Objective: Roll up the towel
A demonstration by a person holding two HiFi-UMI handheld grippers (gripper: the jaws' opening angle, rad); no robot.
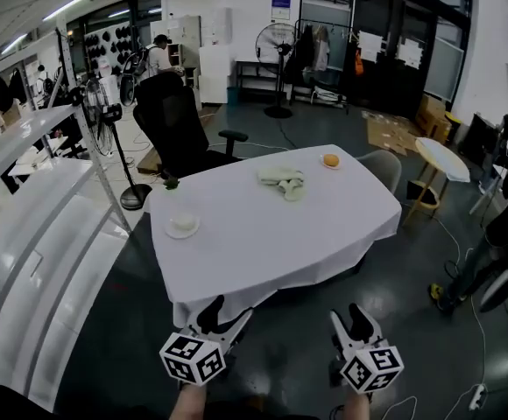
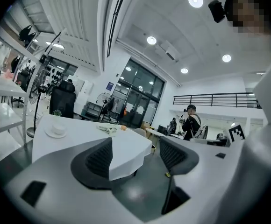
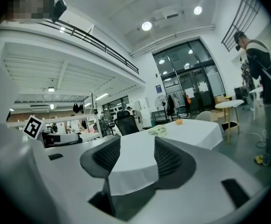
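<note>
Holds left gripper [image 1: 222,311] and right gripper [image 1: 352,315] just off the table's [image 1: 263,252] near edge, jaws of both wide apart, gripping nothing. Shows the towel [image 1: 283,180] crumpled on the table's far side, a plate [image 1: 182,226] at its left.

The left gripper [image 1: 222,315], white with dark ribbed pads and a marker cube, points level, jaws wide apart with nothing between them. The matching right gripper [image 1: 350,320] alongside tilts slightly downward, jaws also apart and empty.

White dish [image 1: 182,226]; black chair [image 1: 177,121] — fan [image 1: 276,38].
</note>
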